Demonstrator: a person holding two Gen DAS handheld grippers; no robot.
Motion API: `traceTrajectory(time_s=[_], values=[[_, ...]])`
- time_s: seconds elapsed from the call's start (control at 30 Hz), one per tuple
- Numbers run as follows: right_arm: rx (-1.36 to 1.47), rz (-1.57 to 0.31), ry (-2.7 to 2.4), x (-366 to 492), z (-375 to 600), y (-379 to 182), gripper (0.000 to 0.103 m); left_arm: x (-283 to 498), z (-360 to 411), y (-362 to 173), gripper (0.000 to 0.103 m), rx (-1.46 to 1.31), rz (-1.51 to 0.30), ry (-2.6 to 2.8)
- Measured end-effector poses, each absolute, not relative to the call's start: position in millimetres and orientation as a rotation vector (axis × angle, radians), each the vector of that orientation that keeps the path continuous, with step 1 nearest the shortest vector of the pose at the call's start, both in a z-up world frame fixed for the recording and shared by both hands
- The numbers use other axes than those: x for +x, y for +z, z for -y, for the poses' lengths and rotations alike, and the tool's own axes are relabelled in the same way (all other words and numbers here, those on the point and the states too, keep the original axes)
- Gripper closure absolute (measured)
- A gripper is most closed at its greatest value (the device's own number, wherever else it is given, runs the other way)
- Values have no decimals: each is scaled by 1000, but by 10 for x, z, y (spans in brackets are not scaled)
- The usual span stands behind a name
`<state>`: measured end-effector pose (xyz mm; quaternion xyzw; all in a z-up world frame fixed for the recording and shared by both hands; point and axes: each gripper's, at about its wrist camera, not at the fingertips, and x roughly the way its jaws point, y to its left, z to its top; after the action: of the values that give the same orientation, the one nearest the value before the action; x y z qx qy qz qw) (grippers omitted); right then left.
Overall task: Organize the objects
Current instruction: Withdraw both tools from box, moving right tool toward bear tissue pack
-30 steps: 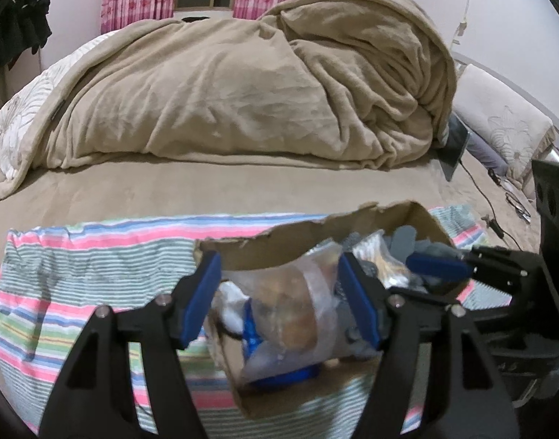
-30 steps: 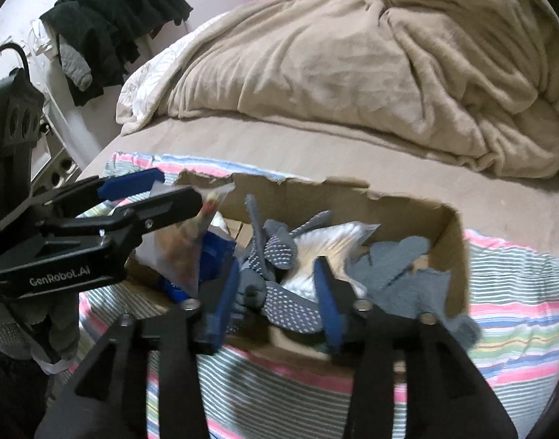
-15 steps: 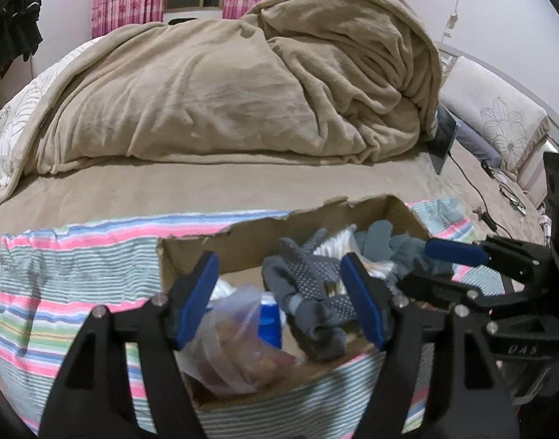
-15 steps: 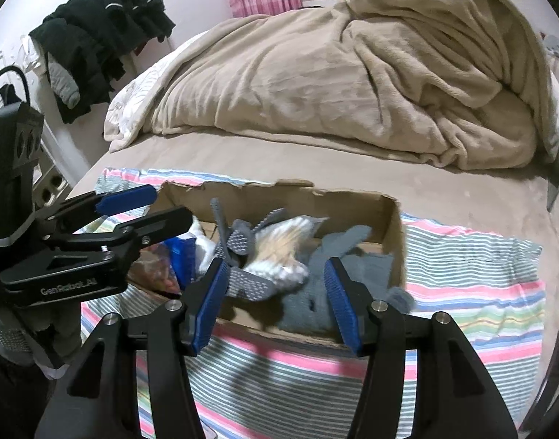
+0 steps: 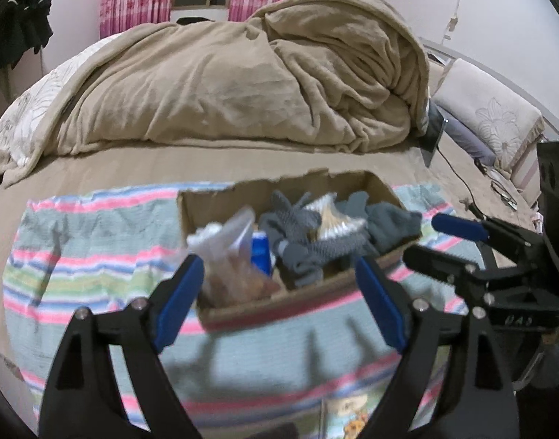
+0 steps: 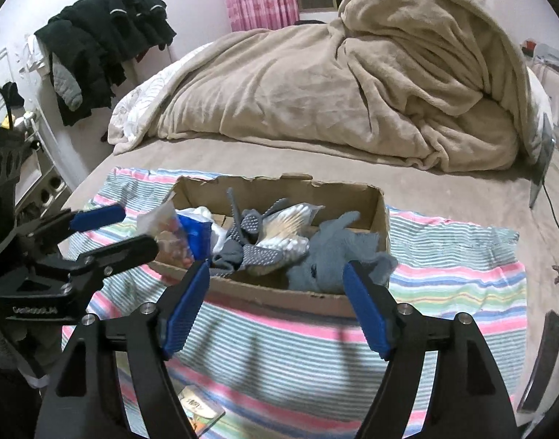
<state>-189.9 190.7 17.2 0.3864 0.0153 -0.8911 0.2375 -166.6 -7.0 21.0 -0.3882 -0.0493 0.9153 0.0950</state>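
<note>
Both grippers have just spread and drawn back empty: the left gripper (image 5: 279, 300) has let go of the clear bag (image 5: 235, 256), the right gripper (image 6: 276, 303) the grey gloves (image 6: 323, 256). Both things now lie in the cardboard box (image 6: 279, 294) on the bed's striped cloth (image 6: 444, 256), bag at nine o'clock, gloves toward three. Packing looks about finished.

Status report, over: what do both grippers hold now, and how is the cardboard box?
Left gripper and right gripper open, empty, jaws just widened. Cardboard box on striped cloth, holding grey gloves, cotton swabs, snack bag. Nothing in the way.
</note>
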Motion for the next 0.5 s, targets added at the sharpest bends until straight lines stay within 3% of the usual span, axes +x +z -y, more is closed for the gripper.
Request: traceTrajectory(time_s=[0.5], values=[[1086,-1,-2448,-1431,-1923,86,25,-1145,228,265,10,-1121,235,2730]])
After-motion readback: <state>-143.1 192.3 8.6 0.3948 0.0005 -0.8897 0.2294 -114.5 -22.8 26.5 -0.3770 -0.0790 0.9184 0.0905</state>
